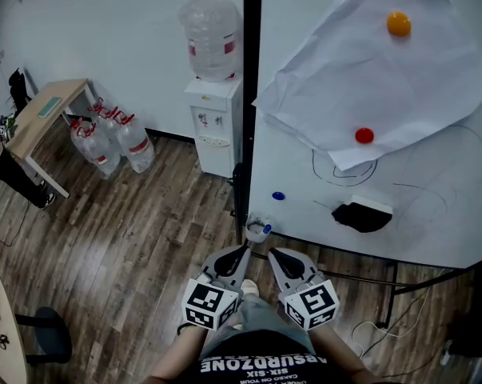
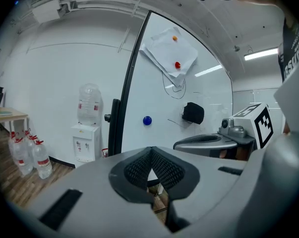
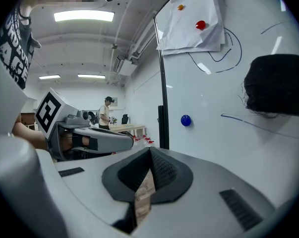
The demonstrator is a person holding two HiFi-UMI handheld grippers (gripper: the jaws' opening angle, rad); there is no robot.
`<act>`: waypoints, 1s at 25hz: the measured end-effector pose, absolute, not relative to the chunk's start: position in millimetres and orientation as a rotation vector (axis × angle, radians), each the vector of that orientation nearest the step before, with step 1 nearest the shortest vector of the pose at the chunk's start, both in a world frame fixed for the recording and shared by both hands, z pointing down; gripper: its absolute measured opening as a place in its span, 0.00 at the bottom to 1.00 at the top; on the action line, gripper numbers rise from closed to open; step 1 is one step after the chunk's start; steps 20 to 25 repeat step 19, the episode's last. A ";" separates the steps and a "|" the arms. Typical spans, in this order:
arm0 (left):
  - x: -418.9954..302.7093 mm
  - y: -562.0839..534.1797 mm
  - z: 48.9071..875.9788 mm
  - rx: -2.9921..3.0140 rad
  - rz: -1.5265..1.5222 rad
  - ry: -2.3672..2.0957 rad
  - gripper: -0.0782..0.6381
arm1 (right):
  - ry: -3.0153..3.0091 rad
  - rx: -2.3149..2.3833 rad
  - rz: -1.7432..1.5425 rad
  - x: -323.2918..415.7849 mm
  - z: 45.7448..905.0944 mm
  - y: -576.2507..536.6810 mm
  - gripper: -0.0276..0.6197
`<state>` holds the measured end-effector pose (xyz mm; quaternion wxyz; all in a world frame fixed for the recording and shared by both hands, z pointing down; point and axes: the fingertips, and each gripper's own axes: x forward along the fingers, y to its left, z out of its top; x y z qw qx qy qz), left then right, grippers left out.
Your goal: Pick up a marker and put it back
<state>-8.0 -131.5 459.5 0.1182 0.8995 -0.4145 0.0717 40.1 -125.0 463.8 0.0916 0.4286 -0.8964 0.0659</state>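
In the head view a small clear holder (image 1: 257,230) hangs at the whiteboard's lower left corner, and what looks like a blue-capped marker (image 1: 266,229) sticks out of it. My left gripper (image 1: 241,252) and right gripper (image 1: 275,254) are side by side just below it, both pointing at the board. The left gripper (image 2: 151,156) is shut with its pads meeting and nothing between them. The right gripper (image 3: 150,156) is also shut and empty. Neither touches the marker or the holder.
The whiteboard (image 1: 432,214) carries a black eraser (image 1: 362,215), a blue magnet (image 1: 278,195), and a paper sheet (image 1: 368,78) pinned by a red magnet (image 1: 364,135) and an orange magnet (image 1: 398,24). A water dispenser (image 1: 215,118) and water bottles (image 1: 113,142) stand at the wall.
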 end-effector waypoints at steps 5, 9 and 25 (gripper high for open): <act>-5.0 -124.2 460.6 2.632 0.238 -1.190 0.12 | -2.652 1.296 0.203 42.5 462.7 -121.5 0.04; -5.5 -121.5 462.2 2.639 0.237 -1.193 0.12 | -2.646 1.302 0.205 43.9 464.1 -118.2 0.04; -9.1 -112.8 460.3 2.645 0.240 -1.184 0.12 | -2.640 1.307 0.206 39.9 462.1 -110.6 0.04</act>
